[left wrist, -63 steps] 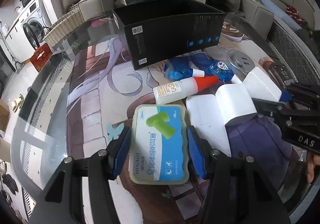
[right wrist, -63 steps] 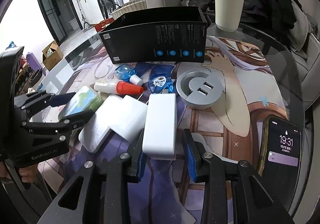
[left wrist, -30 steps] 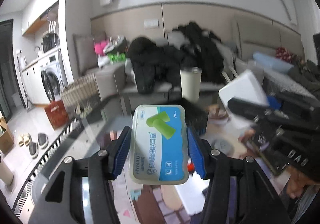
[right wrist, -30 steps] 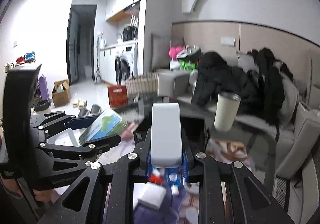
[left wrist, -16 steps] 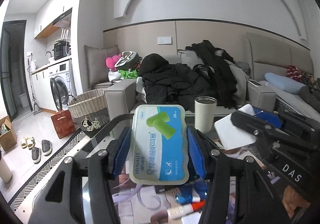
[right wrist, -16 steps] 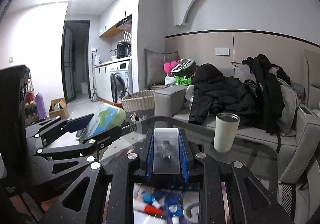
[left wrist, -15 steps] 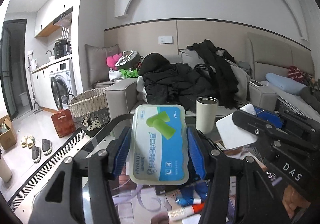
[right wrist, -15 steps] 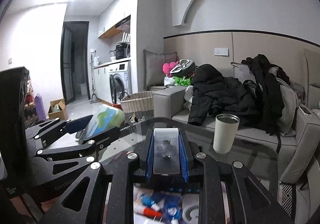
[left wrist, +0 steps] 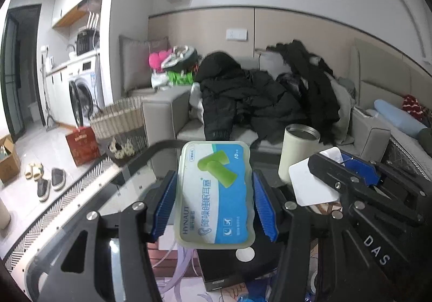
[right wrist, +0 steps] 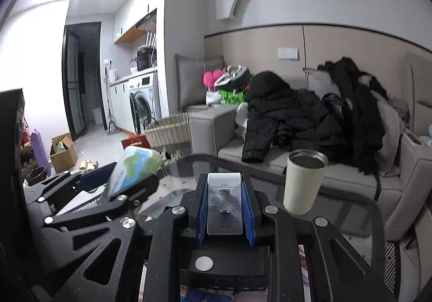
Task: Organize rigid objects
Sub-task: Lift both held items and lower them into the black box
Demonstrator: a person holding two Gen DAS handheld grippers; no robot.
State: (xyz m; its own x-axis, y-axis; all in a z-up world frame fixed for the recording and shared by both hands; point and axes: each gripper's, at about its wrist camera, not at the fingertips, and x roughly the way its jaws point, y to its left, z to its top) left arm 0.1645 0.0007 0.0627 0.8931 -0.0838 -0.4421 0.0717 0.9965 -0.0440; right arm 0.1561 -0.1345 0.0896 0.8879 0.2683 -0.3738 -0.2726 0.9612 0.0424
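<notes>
My left gripper (left wrist: 214, 206) is shut on a blue and white earplug case (left wrist: 214, 191), held up in the air above the black open box (left wrist: 237, 264). My right gripper (right wrist: 224, 210) is shut on a white charger block (right wrist: 224, 204), also lifted above the black box (right wrist: 226, 261). In the left wrist view the right gripper (left wrist: 351, 177) with the white charger (left wrist: 313, 183) is at the right. In the right wrist view the left gripper (right wrist: 89, 191) with the earplug case (right wrist: 132, 167) is at the left.
A cream tumbler (left wrist: 298, 156) stands on the glass table (left wrist: 129, 183) behind the box; it also shows in the right wrist view (right wrist: 303, 183). Blue packets (left wrist: 251, 295) lie on the printed mat below. A sofa with dark coats (right wrist: 310, 118) is behind the table.
Both grippers took hold of their objects on the table and lifted them. They now hold them over the black box, both slightly further forward than half a second ago.
</notes>
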